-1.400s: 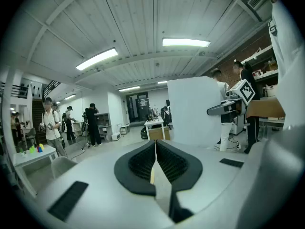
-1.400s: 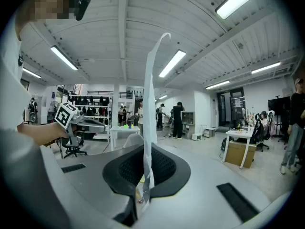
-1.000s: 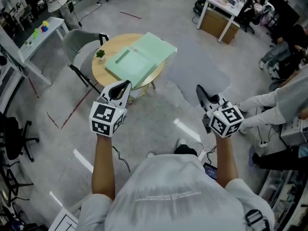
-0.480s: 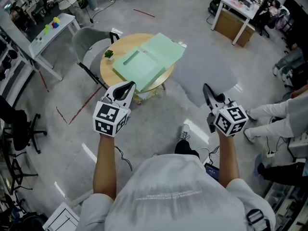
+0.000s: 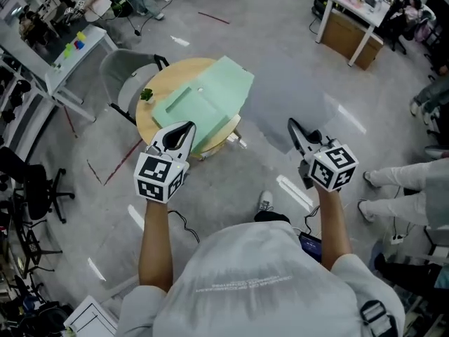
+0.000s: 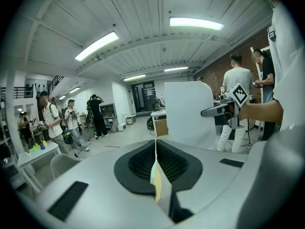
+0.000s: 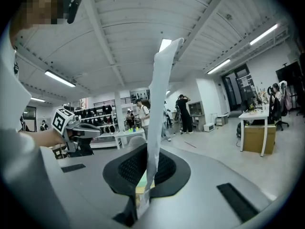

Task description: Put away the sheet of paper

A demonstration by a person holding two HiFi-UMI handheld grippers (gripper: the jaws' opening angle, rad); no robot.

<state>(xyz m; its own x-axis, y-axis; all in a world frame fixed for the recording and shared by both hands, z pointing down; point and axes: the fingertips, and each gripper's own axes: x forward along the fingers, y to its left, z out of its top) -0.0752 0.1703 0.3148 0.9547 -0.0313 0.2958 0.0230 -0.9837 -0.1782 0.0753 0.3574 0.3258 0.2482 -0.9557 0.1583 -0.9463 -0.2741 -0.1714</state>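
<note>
With left gripper (image 5: 186,126) and right gripper (image 5: 292,123) each clamped on the sheet of paper (image 6: 186,113), pulling apart could tear it

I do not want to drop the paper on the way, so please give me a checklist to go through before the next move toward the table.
1. Right gripper shut on the sheet of paper: ok.
2. Left gripper shut, nothing seen between its jaws: ok.
3. Green folder lies open on the round table: ok.
4. Small plant clear of the folder: cannot tell.
5. Sheet uncreased: cannot tell.
</note>
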